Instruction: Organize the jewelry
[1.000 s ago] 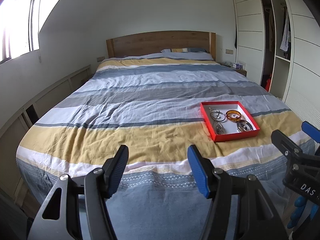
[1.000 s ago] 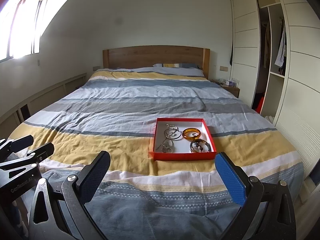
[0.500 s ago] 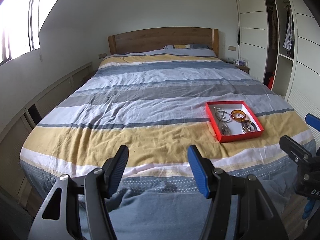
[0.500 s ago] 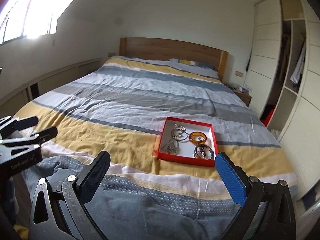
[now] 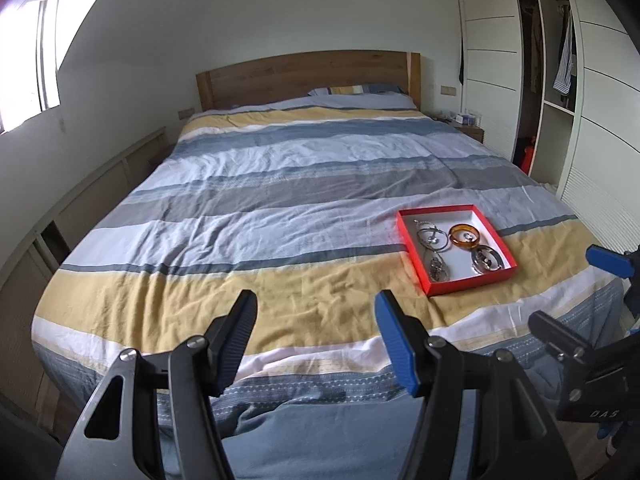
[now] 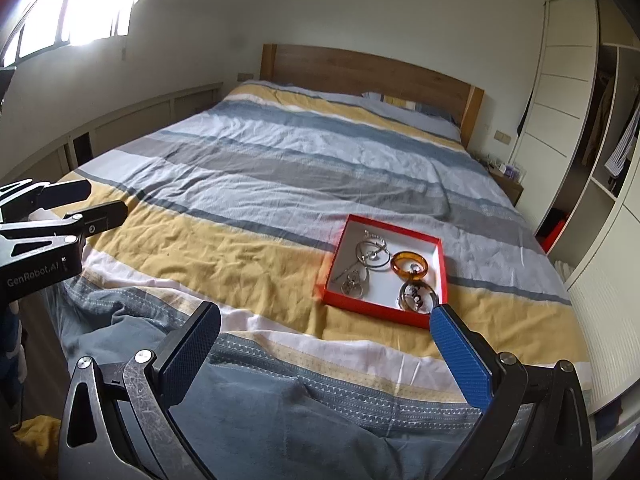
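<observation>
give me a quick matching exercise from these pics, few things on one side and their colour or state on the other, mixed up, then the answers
Things:
1. tray
2. bangle
3. headboard
4. right gripper

Colour or state:
A. amber
B. open, holding nothing
C. red
D. brown wood

Pairs: 1-C, 2-A, 3-D, 4-B

Both grippers: black metal frames w/ triangular cutouts, silver screws at pivots. Left gripper (image 5: 316,320): one black ribbed pad, one blue. Right gripper (image 6: 326,334): same combo, scratched frame, textured pads (image 6: 460,360). White lettering on the sides: "GenRobot.AI" on left, seen from right cam; partial "DAS" on right, seen from left cam.
</observation>
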Available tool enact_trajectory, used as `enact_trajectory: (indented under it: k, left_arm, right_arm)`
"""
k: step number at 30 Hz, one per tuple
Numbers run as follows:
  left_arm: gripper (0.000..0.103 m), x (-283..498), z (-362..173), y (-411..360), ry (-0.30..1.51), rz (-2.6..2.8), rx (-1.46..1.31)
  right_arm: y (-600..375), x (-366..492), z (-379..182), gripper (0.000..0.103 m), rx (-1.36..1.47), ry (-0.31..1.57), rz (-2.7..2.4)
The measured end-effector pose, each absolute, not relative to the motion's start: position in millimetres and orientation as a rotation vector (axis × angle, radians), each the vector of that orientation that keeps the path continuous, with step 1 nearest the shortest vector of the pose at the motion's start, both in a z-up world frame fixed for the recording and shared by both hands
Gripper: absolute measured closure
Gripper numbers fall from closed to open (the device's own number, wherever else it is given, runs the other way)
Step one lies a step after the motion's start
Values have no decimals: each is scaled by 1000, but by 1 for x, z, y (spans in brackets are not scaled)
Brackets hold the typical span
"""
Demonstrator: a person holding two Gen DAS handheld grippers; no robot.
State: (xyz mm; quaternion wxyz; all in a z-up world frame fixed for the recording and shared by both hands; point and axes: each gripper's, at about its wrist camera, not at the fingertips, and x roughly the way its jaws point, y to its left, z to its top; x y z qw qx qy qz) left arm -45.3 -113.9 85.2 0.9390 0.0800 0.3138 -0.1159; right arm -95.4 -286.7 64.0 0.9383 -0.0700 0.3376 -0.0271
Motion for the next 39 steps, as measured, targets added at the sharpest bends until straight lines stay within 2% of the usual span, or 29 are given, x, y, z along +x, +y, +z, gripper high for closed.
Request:
enact_trajectory:
  k: [39]
  left_arm:
    - [44, 40, 1, -164, 850, -280, 223]
  right_arm:
    - [-350, -24, -13, 1, -59, 849, -127]
